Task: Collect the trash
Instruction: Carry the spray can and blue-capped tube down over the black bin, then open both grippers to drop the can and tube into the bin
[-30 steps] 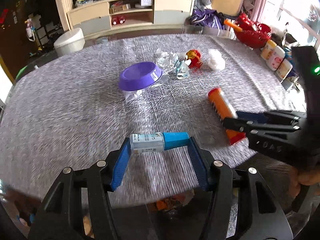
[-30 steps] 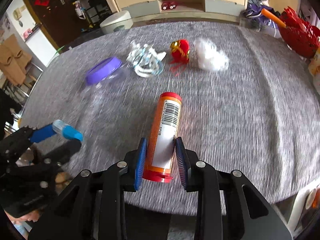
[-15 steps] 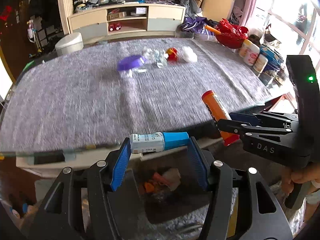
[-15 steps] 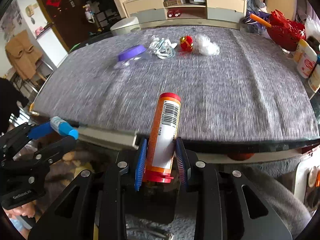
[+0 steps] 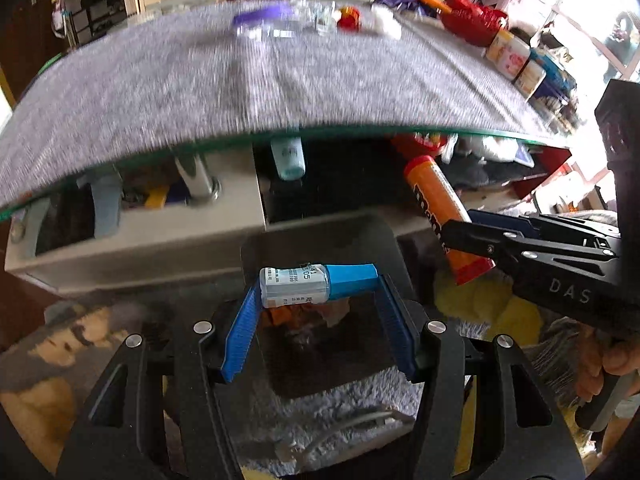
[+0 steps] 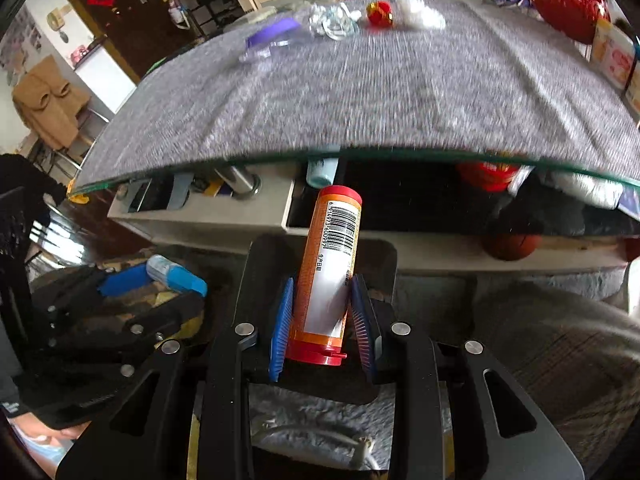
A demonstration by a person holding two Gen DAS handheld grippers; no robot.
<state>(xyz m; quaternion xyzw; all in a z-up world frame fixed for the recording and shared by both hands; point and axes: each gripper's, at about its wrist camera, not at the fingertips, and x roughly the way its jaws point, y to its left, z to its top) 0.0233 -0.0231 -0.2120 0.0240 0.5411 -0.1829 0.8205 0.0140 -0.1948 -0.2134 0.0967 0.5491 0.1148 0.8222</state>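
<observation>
My left gripper (image 5: pixel 318 286) is shut on a small clear bottle with a blue cap (image 5: pixel 308 283), held crosswise between the blue pads. Right below it stands a black trash bin (image 5: pixel 320 240) with orange and white scraps inside. My right gripper (image 6: pixel 322 312) is shut on an orange tube with red ends (image 6: pixel 330 268), which points forward over the same bin (image 6: pixel 256 264). Each gripper shows in the other's view: the right gripper (image 5: pixel 472 240) with the orange tube (image 5: pixel 440 204), the left gripper (image 6: pixel 160 288) with the small bottle (image 6: pixel 174 274). More trash lies far back on the table: a purple lid (image 6: pixel 272 32), crumpled plastic (image 6: pixel 332 20), a red ball (image 6: pixel 380 14), white wadding (image 6: pixel 420 10).
The grey-clothed table (image 6: pixel 360 92) has a glass edge that overhangs a shelf with bottles and clutter (image 5: pixel 192 188). A basketball (image 6: pixel 510 244) sits under the table at the right. Cans and a red basket (image 5: pixel 476 16) stand along the table's right side. A hand (image 5: pixel 608 364) holds the right gripper.
Both grippers have drawn back from over the table and sunk past its front edge, each still holding its item. The bin has come into view beneath them.
</observation>
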